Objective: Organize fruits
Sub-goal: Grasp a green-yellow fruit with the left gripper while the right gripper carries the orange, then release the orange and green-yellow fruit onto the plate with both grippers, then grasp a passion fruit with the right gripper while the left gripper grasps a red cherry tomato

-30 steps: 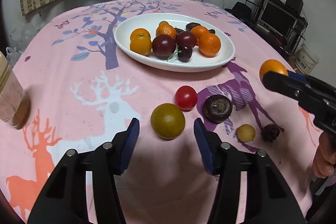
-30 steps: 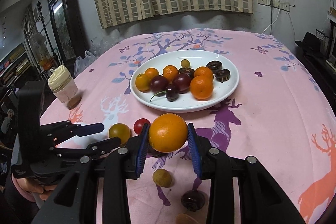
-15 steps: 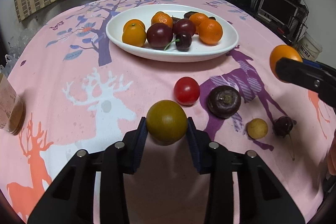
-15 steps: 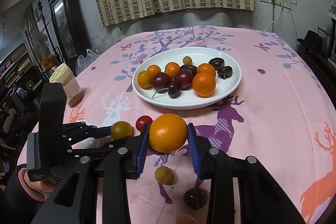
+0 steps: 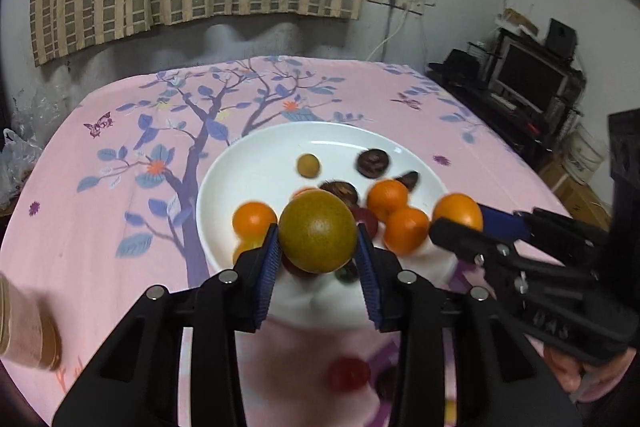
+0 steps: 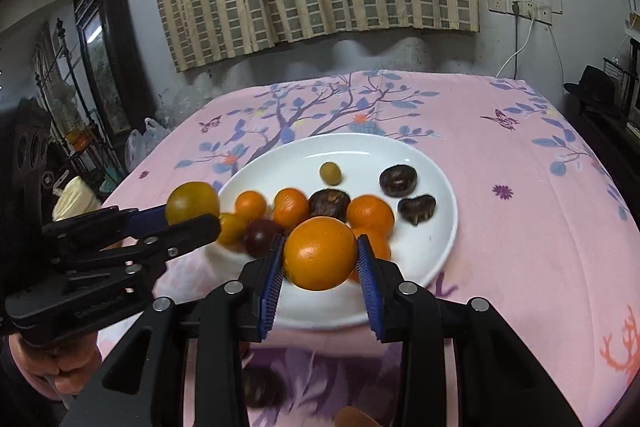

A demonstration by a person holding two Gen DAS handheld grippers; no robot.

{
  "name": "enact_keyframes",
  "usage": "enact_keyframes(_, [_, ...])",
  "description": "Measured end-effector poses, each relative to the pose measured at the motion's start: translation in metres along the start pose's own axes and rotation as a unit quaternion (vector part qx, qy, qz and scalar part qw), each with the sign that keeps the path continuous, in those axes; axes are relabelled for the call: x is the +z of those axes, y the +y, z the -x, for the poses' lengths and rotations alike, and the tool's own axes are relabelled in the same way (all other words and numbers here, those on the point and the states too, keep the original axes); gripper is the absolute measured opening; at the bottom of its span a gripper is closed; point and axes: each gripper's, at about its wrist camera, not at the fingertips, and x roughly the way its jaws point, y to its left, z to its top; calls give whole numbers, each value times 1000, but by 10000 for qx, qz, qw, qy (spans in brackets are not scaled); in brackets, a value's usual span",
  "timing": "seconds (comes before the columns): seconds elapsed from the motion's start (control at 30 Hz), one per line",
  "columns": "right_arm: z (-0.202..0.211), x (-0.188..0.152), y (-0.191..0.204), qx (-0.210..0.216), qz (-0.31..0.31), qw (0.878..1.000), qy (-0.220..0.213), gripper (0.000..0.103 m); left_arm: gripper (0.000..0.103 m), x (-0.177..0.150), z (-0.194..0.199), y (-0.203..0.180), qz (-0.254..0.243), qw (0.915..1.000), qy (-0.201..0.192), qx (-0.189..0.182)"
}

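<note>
My left gripper [image 5: 318,255] is shut on a greenish-yellow round fruit [image 5: 317,230] and holds it above the near rim of the white plate [image 5: 256,167]. My right gripper [image 6: 321,265] is shut on an orange [image 6: 321,253], also above the plate's [image 6: 436,235] near rim. The plate holds several oranges, dark plums and dark brown fruits. Each gripper shows in the other's view: the right one with its orange [image 5: 458,213], the left one with its green fruit [image 6: 193,203].
A red tomato [image 5: 347,373] and a dark fruit [image 6: 262,389] lie on the pink tablecloth in front of the plate. A lidded jar [image 5: 24,327] stands at the left edge. A wall and curtain are behind the table.
My left gripper has lifted the green fruit off the cloth and carried it forward over the plate's near rim. My right gripper has also moved forward with its orange.
</note>
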Motion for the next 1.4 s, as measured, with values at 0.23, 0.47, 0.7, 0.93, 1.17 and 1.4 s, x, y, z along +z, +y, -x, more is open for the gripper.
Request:
enact_keyframes(0.23, [-30,16,-12,12,98,9999,110,55,80,7,-33,15,282,9990,68,335])
enact_keyframes(0.47, [2,16,-4,44,206,9998,1,64,97,10,4,13,280,9978,-150,581])
enact_keyframes(0.7, [35,-33,40,27,1245,9920,223,71,98,-40,50,9,89,9959,56,903])
enact_keyframes(0.93, [22,-83,71,52,2016,9758,843,70,98,-105,57,42,603,9862,314,1508])
enact_keyframes(1.17, [2,-88,67,131,1875,9743,1243,35,98,-101,72,77,1587,9760,109,1488])
enact_keyframes(1.4, [27,-70,38,490,1020,9878,1072,34,98,-104,65,68,1471,9812,232,1226])
